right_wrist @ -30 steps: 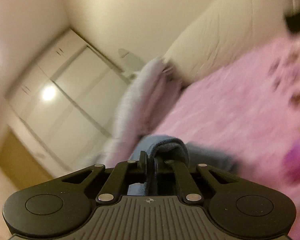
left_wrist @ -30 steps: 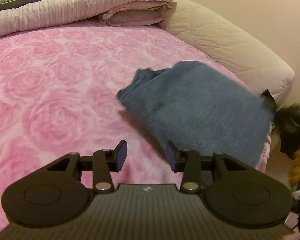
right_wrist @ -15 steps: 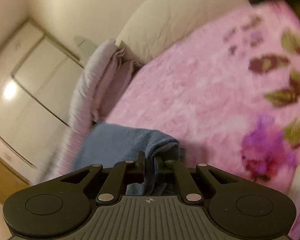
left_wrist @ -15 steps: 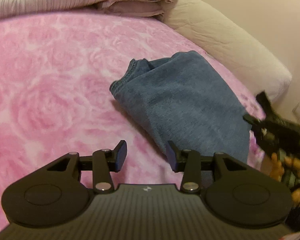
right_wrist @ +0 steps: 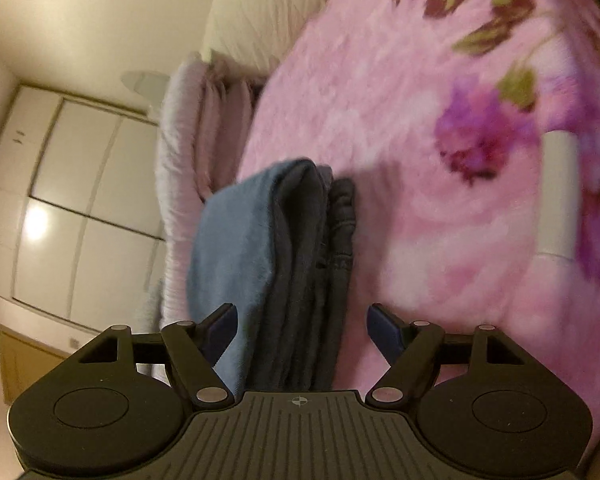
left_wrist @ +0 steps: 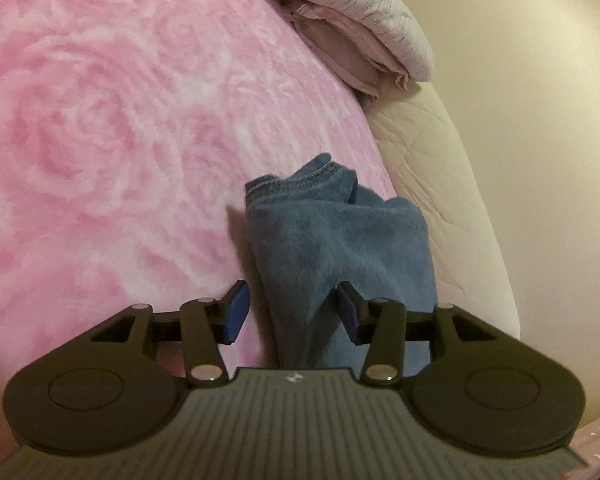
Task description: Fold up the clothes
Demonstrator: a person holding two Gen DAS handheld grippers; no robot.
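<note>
Both grippers, left [left_wrist: 292, 312] and right [right_wrist: 302, 330], are opening astride the folded jeans [left_wrist: 340, 248] on the pink blanket [left_wrist: 100, 140]; no writing is readable.

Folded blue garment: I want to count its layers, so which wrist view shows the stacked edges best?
The right wrist view: the folded blue garment is seen side-on there, its stacked layers visible between the opening right gripper fingers. The left wrist view shows its top face and stitched hem, not the layers.
</note>
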